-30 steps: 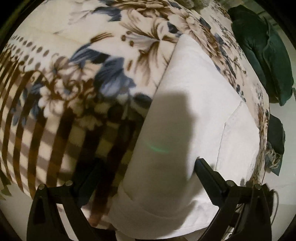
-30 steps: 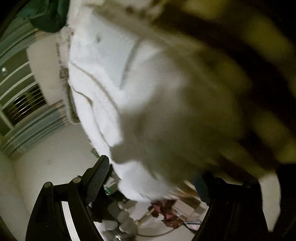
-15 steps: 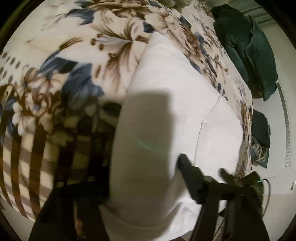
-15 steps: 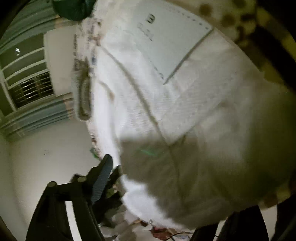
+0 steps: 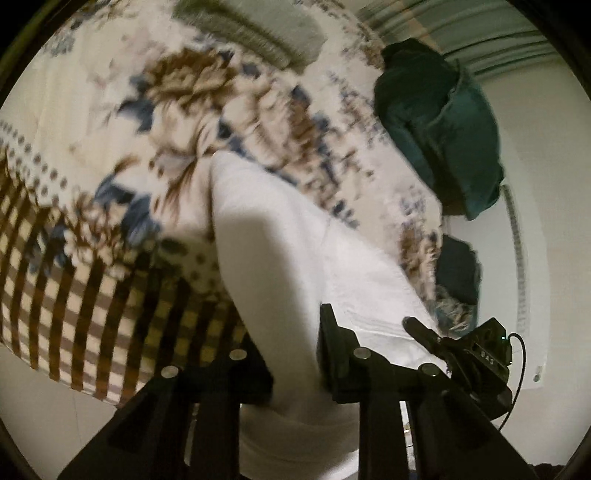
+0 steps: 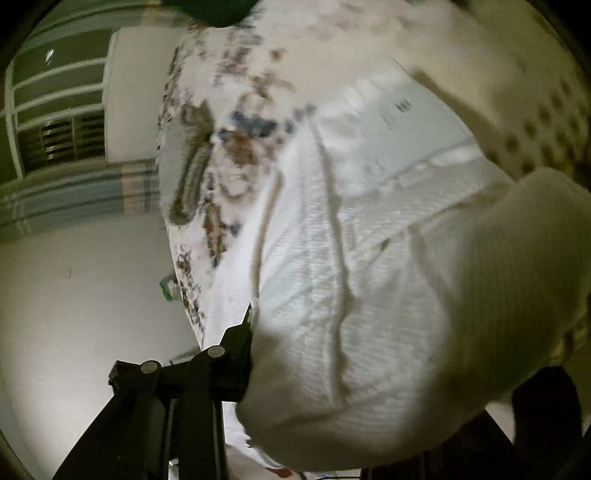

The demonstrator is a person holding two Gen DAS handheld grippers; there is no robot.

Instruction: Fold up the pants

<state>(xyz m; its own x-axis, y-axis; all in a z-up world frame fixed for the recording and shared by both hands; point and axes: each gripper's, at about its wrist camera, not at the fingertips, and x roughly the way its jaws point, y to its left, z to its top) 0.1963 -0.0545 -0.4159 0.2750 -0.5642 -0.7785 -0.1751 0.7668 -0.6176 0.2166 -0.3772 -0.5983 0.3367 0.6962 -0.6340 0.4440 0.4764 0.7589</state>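
Observation:
White pants (image 5: 280, 236) lie on a floral blanket (image 5: 173, 92) spread over a bed. At the near end, my left gripper (image 5: 291, 354) has its jaws closing, and a fold of the white fabric is pinched between them and raised off the blanket. In the right wrist view the ribbed white pants (image 6: 369, 258) fill the frame, with a back pocket (image 6: 417, 122) showing. My right gripper (image 6: 384, 369) is closing too, with a thick bunch of fabric squeezed between its jaws. Its left finger (image 6: 242, 343) presses the cloth; the other is mostly hidden behind it.
A dark green cushion (image 5: 439, 129) sits at the bed's far right edge, with a darker cloth (image 5: 458, 266) below it. A grey-green striped piece (image 5: 255, 29) lies at the far end. Pale floor and wall lie beyond the bed, with a barred window (image 6: 59, 140).
Both grippers went from wide open around the pants' near edge to closed on it. Both have risen, lifting the fabric, so more of the bed and room shows.

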